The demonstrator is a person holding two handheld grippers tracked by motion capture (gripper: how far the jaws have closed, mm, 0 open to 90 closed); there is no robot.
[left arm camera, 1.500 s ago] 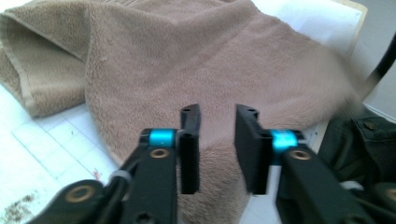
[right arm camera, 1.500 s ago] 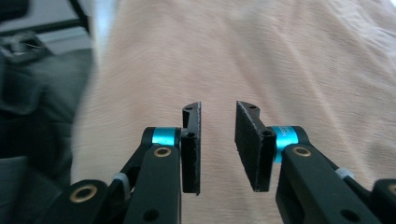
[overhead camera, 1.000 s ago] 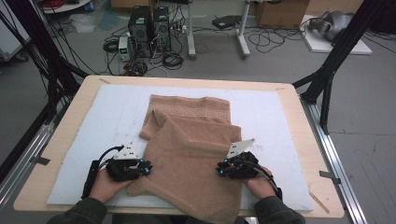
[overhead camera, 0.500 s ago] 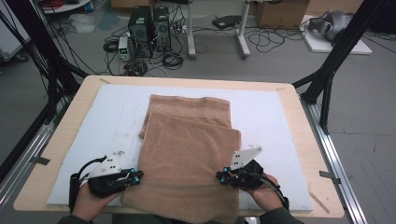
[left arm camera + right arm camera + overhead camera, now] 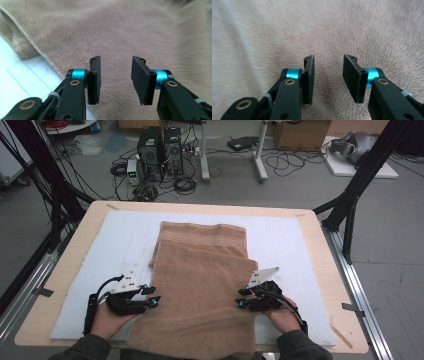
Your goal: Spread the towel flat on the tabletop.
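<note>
A tan towel (image 5: 200, 285) lies folded on the white mat (image 5: 295, 245), its near end hanging over the table's front edge. My left gripper (image 5: 156, 296) sits at the towel's left edge and my right gripper (image 5: 240, 298) at its right edge, both pointing inward. Both pairs of jaws have just been opening. In the left gripper view the left gripper (image 5: 116, 80) stands open over the towel (image 5: 120, 32) with nothing pinched. The right gripper (image 5: 328, 78) likewise stands open above the towel's pile (image 5: 287, 30).
The mat covers a wooden table (image 5: 320, 227) with metal rails along both sides. Behind the table on the floor stand computer towers (image 5: 157, 147) and tangled cables. A black frame leg (image 5: 355, 185) rises at the right.
Both grippers pulled the towel's near layer toward the front edge, flattening the fold, and then let go of it. Their jaws went from shut on the cloth to open.
</note>
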